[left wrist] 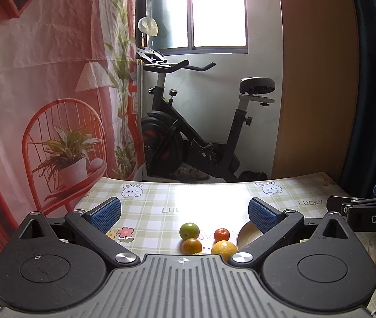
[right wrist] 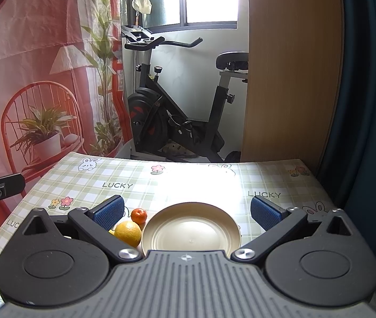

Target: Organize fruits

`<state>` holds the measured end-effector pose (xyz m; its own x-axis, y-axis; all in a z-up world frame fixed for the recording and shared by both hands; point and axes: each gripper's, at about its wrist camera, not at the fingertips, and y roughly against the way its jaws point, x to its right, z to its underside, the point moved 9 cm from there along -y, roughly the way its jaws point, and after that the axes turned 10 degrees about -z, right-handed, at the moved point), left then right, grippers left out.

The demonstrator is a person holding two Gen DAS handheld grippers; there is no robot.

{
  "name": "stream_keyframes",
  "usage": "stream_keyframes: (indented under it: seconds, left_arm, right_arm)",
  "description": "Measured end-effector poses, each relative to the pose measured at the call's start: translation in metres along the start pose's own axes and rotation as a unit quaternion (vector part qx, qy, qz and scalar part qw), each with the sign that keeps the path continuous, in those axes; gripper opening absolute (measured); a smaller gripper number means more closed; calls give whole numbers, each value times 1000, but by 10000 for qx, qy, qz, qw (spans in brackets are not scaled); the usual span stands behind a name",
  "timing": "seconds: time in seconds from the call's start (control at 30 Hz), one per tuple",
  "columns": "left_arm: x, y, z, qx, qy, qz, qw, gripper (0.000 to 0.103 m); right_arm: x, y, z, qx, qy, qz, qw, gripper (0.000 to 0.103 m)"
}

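In the left wrist view a green apple (left wrist: 189, 230), a small tangerine (left wrist: 221, 234), an orange (left wrist: 191, 246) and a larger yellow-orange fruit (left wrist: 223, 249) lie on the checked tablecloth, just left of a cream plate (left wrist: 246, 234). My left gripper (left wrist: 185, 213) is open and empty above them. In the right wrist view the empty plate (right wrist: 191, 229) lies between the fingers of my open, empty right gripper (right wrist: 188, 210). The tangerine (right wrist: 138, 216) and the yellow-orange fruit (right wrist: 128, 233) sit at the plate's left; other fruits are hidden behind the left finger.
The table (right wrist: 188, 180) carries a green plaid cloth with bunnies. An exercise bike (right wrist: 177, 100) stands beyond its far edge. A printed curtain (right wrist: 36, 66) hangs at the left, a wooden panel (right wrist: 291, 79) at the right. The right gripper's body (left wrist: 365, 216) shows at the left view's right edge.
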<state>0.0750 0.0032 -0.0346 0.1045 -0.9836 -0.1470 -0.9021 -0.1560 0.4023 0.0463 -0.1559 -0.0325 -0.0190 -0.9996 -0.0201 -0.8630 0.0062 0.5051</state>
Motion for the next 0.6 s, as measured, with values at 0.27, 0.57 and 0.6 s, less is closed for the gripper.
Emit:
stream_keyframes:
  seconds: [0.27,0.57,0.6]
  left_arm:
    - [0,0,-1,-10,9,2,10000,103]
    - [0,0,-1,-12,16,-2,10000,103]
    - [1,0,-1,-14,19,-3,10000,103]
  right_arm:
    - [-1,1,-2,21,16,-1,10000,103]
    - [-1,3,-2,46,33,-3,10000,103]
    - [-1,4,-3,48,33,-4,10000,103]
